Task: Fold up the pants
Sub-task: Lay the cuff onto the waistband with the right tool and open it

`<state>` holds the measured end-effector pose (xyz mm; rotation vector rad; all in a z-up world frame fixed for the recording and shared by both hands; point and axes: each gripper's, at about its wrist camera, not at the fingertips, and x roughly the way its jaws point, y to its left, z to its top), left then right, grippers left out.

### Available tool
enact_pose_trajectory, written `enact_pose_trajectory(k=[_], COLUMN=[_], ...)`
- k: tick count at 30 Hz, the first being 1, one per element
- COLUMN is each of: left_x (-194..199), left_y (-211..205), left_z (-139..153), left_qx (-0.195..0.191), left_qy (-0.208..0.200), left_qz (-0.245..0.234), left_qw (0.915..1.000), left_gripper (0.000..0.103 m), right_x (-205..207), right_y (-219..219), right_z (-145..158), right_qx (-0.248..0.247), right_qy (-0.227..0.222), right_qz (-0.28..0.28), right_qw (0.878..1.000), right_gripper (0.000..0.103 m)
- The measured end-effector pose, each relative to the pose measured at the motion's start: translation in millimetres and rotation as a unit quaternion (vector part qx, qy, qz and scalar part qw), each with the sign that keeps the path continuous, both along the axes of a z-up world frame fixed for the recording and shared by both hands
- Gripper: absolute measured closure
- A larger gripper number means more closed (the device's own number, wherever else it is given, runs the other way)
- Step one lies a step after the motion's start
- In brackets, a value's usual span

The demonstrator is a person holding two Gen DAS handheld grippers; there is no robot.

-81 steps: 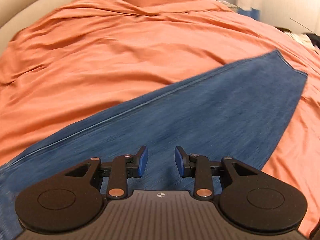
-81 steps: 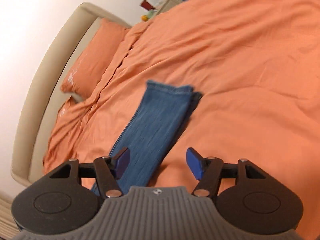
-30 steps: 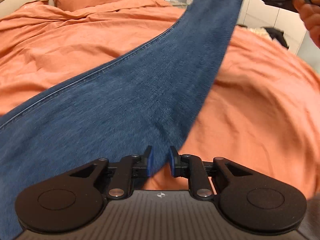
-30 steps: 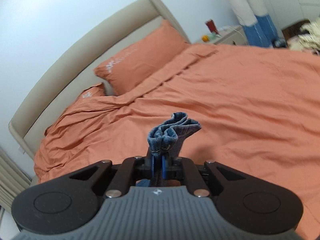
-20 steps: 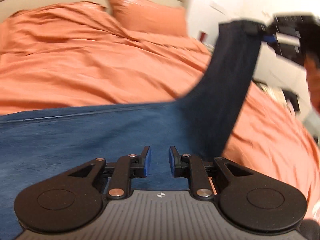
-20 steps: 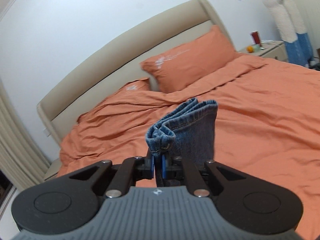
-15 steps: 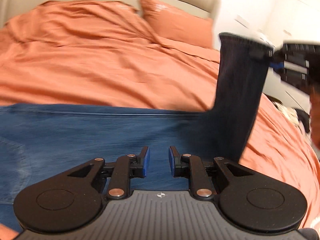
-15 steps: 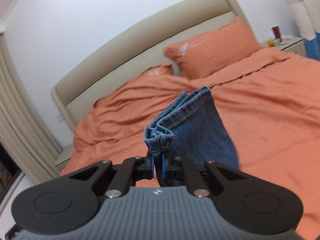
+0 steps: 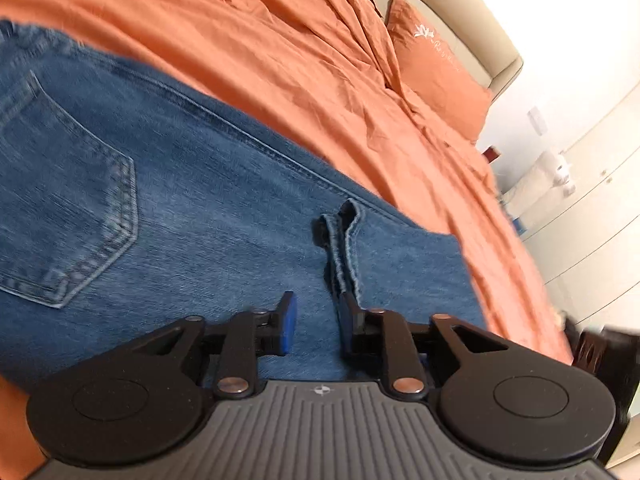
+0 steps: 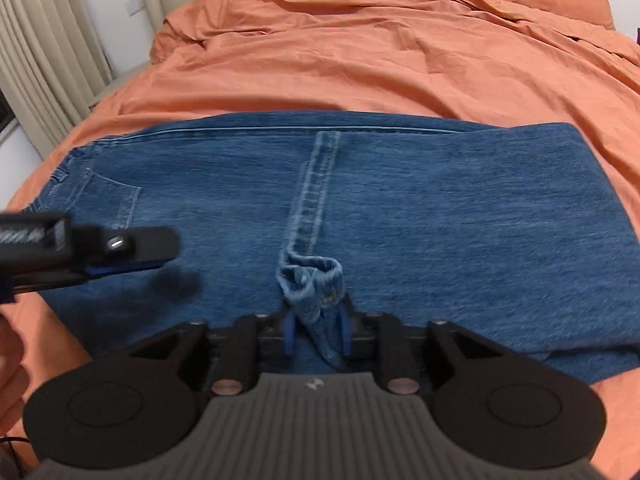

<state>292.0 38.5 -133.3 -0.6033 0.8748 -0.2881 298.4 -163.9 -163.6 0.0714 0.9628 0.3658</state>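
Observation:
Blue jeans (image 10: 440, 208) lie folded in half on the orange bed, leg ends laid over the seat. The hem (image 10: 316, 184) runs across the middle; the back pocket (image 9: 68, 208) is at the left. My right gripper (image 10: 316, 334) has its jaws slightly apart, with the bunched hem corner (image 10: 314, 284) still between the pads. My left gripper (image 9: 316, 322) is open and empty, just above the denim beside the hem edge (image 9: 340, 240). It also shows at the left of the right wrist view (image 10: 100, 248).
The orange duvet (image 10: 360, 48) covers the whole bed. Orange pillows (image 9: 436, 64) and a beige headboard (image 9: 460, 12) are at the far end. Curtains (image 10: 44, 60) hang at the left. White cupboards (image 9: 592, 216) stand at the right.
My right gripper carried the leg ends over and down onto the seat, folding the jeans in half, and its jaws have eased apart. My left gripper swung left over the jeans.

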Motion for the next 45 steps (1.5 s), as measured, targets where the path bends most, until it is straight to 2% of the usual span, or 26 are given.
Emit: enact_pose_trajectory(k=[1,2,4,8,11,14,19,20,21,23,26,28,29,32,36,39,41,45], left_x=[4,5,9,19,37,59,84,85,85,79,66,55,53,60,64,61,59,52], left_y=[2,4,8,6,-5,-13,-21,-23,-25,-29,-37,-48,-54,-59,-52,-55,-58,-56], left_z=[-3,-5,-9,-20,-23,-29,-47,-48,-46,-37,-5,21,29,17,-26,-36,-32,-31], left_qx=[-0.015,-0.028,-0.053,-0.094,-0.086,-0.081,-0.087,-0.088,-0.08,-0.051,-0.041,0.005,0.03,0.091,0.106,0.122,0.132,0.141], left_qy=[0.001,0.002,0.009,0.026,0.028,0.025,0.038,0.031,0.02,-0.013,-0.099,-0.164,-0.179,-0.159,-0.108,-0.093,-0.094,-0.099], left_qz=[-0.001,-0.002,-0.005,-0.002,-0.004,-0.011,0.004,0.001,-0.002,-0.01,-0.038,-0.057,-0.06,-0.051,-0.045,-0.051,-0.055,-0.063], left_qw=[0.9999,0.9996,0.9985,0.9952,0.9959,0.9963,0.9955,0.9957,0.9966,0.9986,0.9935,0.9848,0.9816,0.9817,0.9874,0.9868,0.9852,0.983], left_gripper=[0.071,0.071,0.07,0.064,0.061,0.061,0.06,0.066,0.08,0.097,0.097,0.097,0.097,0.097,0.097,0.097,0.097,0.096], right_x=[-2,-4,-8,-21,-36,-47,-60,-62,-63,-65,-65,-65,-66,-62,-54,-45,-34,-21], right_y=[1,3,4,-15,-46,-83,-150,-161,-169,-180,-189,-191,-190,-185,-169,-159,-157,-154], right_z=[1,1,6,16,27,31,36,36,35,34,30,29,30,29,27,26,18,-13], right_qx=[0.004,0.003,0.007,0.048,0.056,0.041,0.037,0.032,0.026,0.0,-0.037,-0.056,-0.063,-0.083,-0.128,-0.152,-0.16,-0.177], right_qy=[0.0,-0.001,0.0,0.006,-0.03,-0.059,-0.068,-0.064,-0.059,-0.053,-0.057,-0.072,-0.081,-0.094,-0.11,-0.123,-0.11,-0.045], right_qz=[0.005,0.01,0.018,0.017,-0.024,-0.08,-0.179,-0.194,-0.205,-0.216,-0.219,-0.219,-0.217,-0.208,-0.177,-0.159,-0.155,-0.151], right_qw=[1.0,1.0,1.0,0.999,0.998,0.994,0.981,0.978,0.977,0.975,0.973,0.972,0.971,0.97,0.97,0.968,0.969,0.971], right_gripper=[0.069,0.068,0.068,0.069,0.066,0.066,0.066,0.066,0.066,0.068,0.079,0.083,0.084,0.09,0.09,0.09,0.09,0.09])
